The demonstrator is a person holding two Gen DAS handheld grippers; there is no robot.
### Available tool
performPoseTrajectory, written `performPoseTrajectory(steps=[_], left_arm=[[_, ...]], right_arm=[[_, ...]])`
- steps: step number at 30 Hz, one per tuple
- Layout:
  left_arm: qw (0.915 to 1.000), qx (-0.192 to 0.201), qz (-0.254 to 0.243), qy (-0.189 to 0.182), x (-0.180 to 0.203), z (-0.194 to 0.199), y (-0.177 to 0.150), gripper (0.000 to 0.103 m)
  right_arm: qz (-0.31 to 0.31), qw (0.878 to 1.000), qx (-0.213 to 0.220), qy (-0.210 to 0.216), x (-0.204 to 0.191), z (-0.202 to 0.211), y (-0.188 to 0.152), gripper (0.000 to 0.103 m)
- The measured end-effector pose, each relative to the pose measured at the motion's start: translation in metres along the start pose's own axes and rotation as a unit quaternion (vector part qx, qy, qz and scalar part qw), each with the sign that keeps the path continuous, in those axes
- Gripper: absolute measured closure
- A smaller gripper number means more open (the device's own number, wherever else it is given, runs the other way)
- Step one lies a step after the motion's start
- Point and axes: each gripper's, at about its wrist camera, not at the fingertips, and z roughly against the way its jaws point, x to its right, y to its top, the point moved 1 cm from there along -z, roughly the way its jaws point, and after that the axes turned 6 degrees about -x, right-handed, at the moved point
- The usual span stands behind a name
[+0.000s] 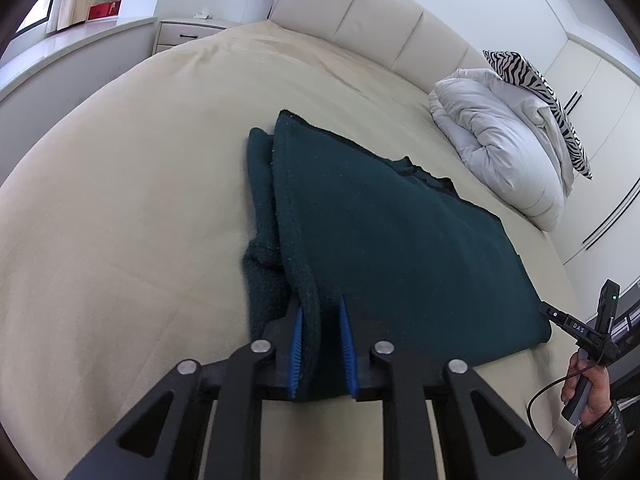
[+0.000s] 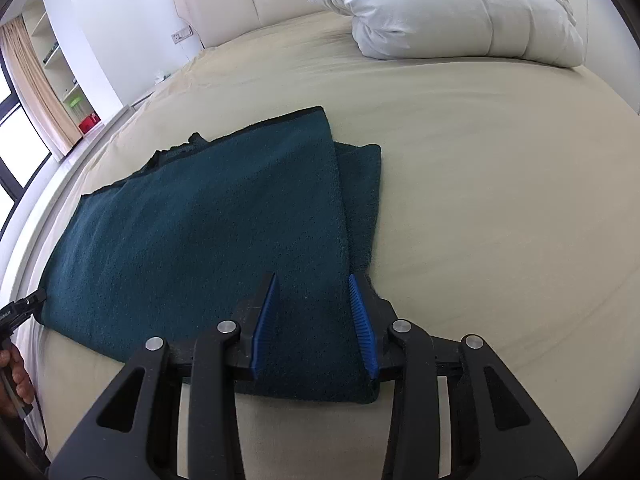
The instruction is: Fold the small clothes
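Between my left fingers (image 1: 322, 354) a thick bunched edge of the dark green garment (image 1: 380, 232) is pinched near its left corner; blue pads pressed into the knit. My right fingers (image 2: 316, 326) straddle the near right corner, closed down on the cloth as far as I can judge. Garment lies flat on the bed (image 1: 120, 200), partly folded, sleeve tucked under. Judged soft, limp, fairly heavy fleece; grips well, won't slip. Best held at both near corners, lifted together so it doesn't sag.
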Motion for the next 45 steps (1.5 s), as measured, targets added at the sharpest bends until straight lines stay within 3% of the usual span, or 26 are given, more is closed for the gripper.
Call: performPoseTrajectory(steps=[5, 13, 21, 29, 31, 36, 39, 43, 45], left_arm=[[0.9999, -0.002, -0.008, 0.009, 0.001, 0.0, -0.001, 0.096], [0.9997, -0.008, -0.015, 0.021, -0.003, 0.001, 0.001, 0.097], [0.9996, -0.016, -0.011, 0.019, -0.012, 0.002, -0.002, 0.097], [0.9995, -0.015, 0.02, -0.019, -0.024, 0.007, -0.005, 0.096], [0.9991, -0.014, 0.03, -0.025, -0.026, 0.008, -0.005, 0.096], [0.9982, -0.007, 0.042, -0.042, -0.024, 0.013, -0.004, 0.071], [0.9989, 0.002, 0.037, -0.027, -0.021, 0.015, -0.003, 0.056], [0.9988, -0.007, 0.045, -0.016, -0.026, 0.009, -0.005, 0.059], [0.9991, -0.008, 0.04, -0.008, -0.026, 0.01, -0.007, 0.075]], right_arm=[[-0.001, 1.0, -0.011, -0.025, 0.003, -0.001, 0.0, 0.097], [-0.015, 1.0, 0.0, -0.021, 0.006, 0.017, -0.007, 0.1], [-0.057, 0.998, -0.008, -0.008, 0.027, 0.018, -0.035, 0.101], [-0.052, 0.999, -0.007, 0.014, 0.025, 0.016, -0.04, 0.101], [-0.044, 0.999, -0.014, 0.018, 0.021, 0.014, -0.04, 0.099], [-0.061, 0.998, 0.007, 0.035, 0.019, 0.028, -0.035, 0.095], [-0.048, 0.998, 0.022, 0.025, 0.014, 0.033, -0.03, 0.088], [-0.043, 0.999, 0.01, 0.021, 0.007, 0.028, -0.026, 0.06], [-0.043, 0.999, 0.0, 0.012, 0.006, 0.023, -0.029, 0.06]])
